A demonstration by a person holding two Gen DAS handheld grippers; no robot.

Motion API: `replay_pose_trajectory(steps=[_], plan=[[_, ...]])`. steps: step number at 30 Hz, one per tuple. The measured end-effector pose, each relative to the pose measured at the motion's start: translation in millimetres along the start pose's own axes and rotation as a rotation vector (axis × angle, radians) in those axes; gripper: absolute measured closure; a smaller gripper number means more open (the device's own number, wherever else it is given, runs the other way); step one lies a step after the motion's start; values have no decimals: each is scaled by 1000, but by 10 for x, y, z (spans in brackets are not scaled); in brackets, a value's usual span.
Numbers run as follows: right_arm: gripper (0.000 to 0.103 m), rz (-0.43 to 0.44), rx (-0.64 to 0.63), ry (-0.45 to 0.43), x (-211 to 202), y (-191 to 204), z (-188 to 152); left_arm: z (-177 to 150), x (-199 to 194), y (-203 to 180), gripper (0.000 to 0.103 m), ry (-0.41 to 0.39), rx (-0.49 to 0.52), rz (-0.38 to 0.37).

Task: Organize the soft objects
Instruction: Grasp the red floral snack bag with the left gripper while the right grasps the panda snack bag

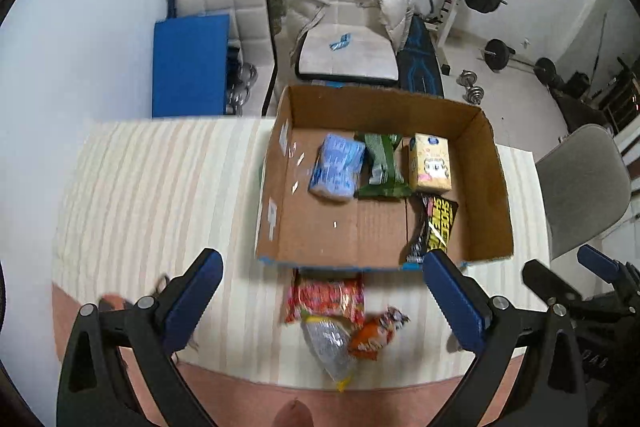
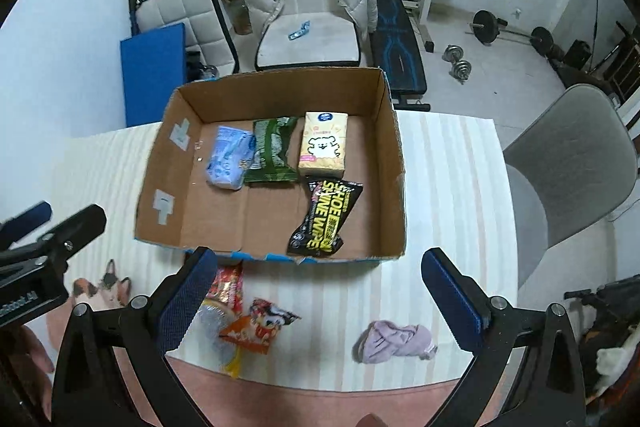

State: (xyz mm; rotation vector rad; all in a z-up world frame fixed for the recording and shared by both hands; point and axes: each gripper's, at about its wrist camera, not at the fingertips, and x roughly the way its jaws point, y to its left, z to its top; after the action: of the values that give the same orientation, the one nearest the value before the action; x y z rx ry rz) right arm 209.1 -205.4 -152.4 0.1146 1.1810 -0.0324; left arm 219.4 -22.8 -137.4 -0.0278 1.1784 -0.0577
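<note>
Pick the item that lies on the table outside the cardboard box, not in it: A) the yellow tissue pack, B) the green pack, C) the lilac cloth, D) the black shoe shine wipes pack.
C: the lilac cloth lies on the striped tablecloth in front of the cardboard box, while the other three lie on the box floor.

Matt brown cardboard box (image 2: 276,227), rough at its torn edge. Inside it, a glossy black plastic wipes pack (image 2: 326,217) beside a smooth paper-look tissue pack (image 2: 323,143). Just outside the box, a soft lilac cloth (image 2: 394,341) on striped woven tablecloth (image 2: 452,195).
</note>
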Motion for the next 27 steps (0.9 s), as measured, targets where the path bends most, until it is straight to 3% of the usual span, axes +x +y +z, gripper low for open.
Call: replay_pose_trajectory(steps=[5, 12, 18, 23, 25, 27], plan=[[0, -8, 20, 27, -25, -235, -248, -382, 271, 156, 1, 108, -90, -1], [0, -21, 185, 219, 573, -913, -802, -938, 1134, 315, 2, 333, -182, -7], [0, 115, 338, 369, 1154, -1076, -1209, -1266, 1884, 219, 10, 505, -217, -43], [0, 141, 399, 407, 1318, -1031, -1362, -1425, 2195, 125, 11, 561, -194, 3], [0, 126, 405, 410, 1343, -1062, -1411, -1477, 2232, 122, 19, 572, -167, 22], [0, 113, 428, 416, 1377, -1144, -1446, -1525, 2222, 157, 20, 578, -148, 47]])
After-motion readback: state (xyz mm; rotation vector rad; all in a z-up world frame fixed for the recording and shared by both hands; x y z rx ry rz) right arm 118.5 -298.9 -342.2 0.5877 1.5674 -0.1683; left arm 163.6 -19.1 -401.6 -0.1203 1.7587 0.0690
